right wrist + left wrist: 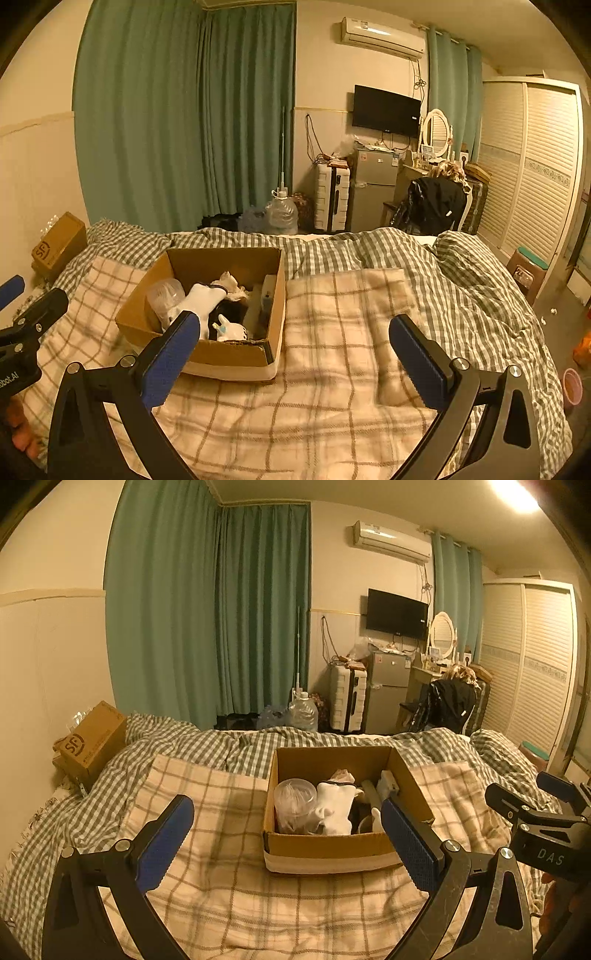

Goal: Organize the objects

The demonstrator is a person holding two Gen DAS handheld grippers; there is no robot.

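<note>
An open cardboard box (328,845) sits on the plaid blanket on the bed; it also shows in the right wrist view (236,354). It holds a clear plastic tub (293,805), a white sock (334,808), a small white figure (231,330) and other small items. My left gripper (286,830) is open and empty, just in front of the box. My right gripper (295,347) is open and empty, above the blanket to the right of the box. Each gripper shows at the edge of the other's view.
A plaid blanket (332,387) lies over a green checked duvet (443,266). A second cardboard box (94,746) stands at the bed's left edge by the wall. Beyond the bed are a water jug (303,714), suitcase, fridge, chair and wardrobe.
</note>
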